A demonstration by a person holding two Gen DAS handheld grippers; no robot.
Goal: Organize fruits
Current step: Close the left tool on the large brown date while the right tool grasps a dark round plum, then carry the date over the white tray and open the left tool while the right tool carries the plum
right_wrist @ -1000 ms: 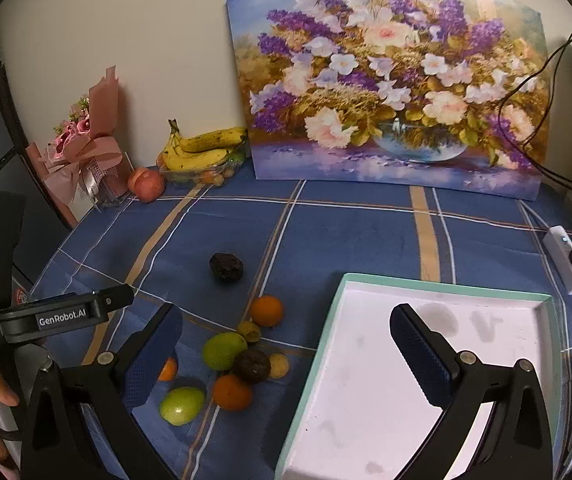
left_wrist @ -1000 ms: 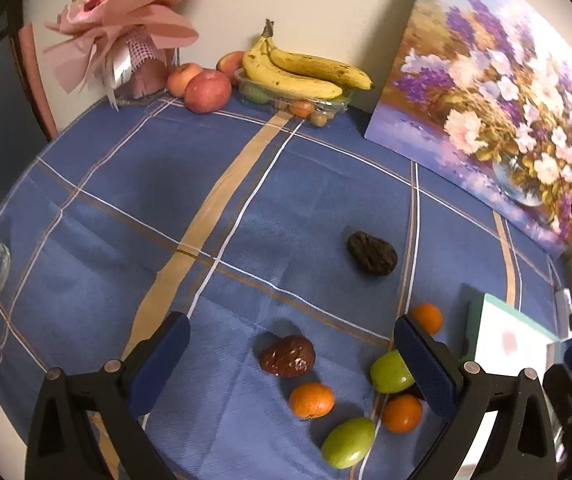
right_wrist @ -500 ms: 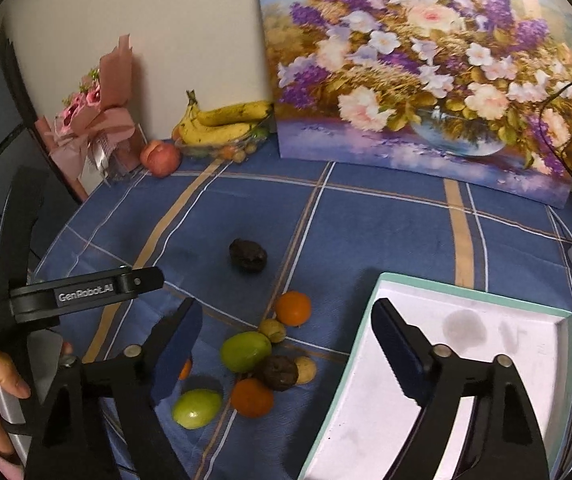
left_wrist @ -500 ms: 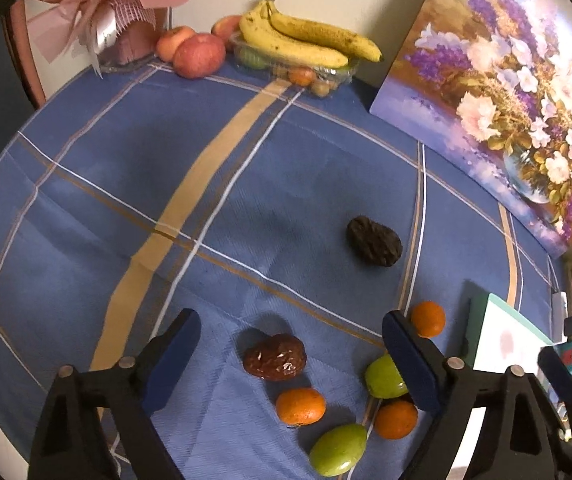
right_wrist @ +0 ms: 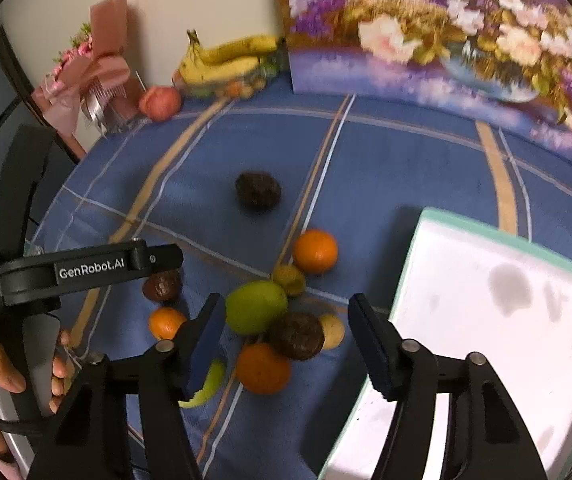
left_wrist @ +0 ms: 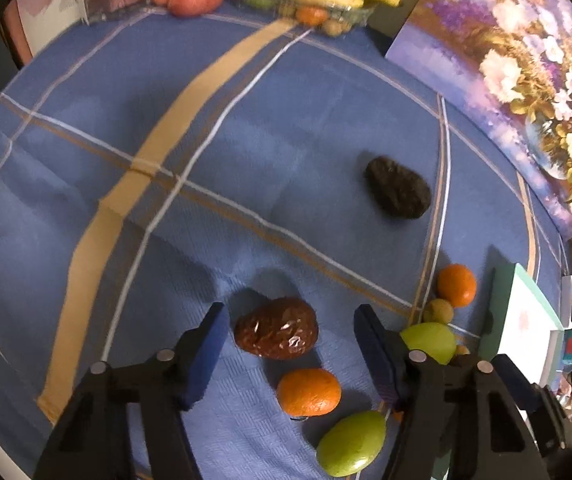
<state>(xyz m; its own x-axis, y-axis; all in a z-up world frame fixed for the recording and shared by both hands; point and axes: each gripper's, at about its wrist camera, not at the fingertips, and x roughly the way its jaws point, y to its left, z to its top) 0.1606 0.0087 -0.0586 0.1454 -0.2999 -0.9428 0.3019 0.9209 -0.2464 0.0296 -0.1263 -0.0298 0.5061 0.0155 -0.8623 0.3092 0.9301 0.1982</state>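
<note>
- Glossy brown fruit (left_wrist: 276, 333) on the blue checked table (left_wrist: 246, 140) sits closer under my left gripper (left_wrist: 289, 334) than a second ago; I have brought that hand down over it.
- My left gripper's jaws have just been closing. The brown fruit lies between them, but I see cloth on both sides of it, so the pads are apart and not yet pressing.
- My left gripper points steeply down at the table, an orange (left_wrist: 309, 392) just behind the brown fruit.
- My right gripper (right_wrist: 284, 338) has also dropped, onto the fruit cluster, and its jaws have just been closing too.
- Between its pads lie a green fruit (right_wrist: 256, 306), a dark round fruit (right_wrist: 295, 336) and another orange (right_wrist: 262, 368); none is clamped yet.
- I judge both hands are about to pick; nothing has reached the white tray (right_wrist: 485, 320) at the right.
</note>
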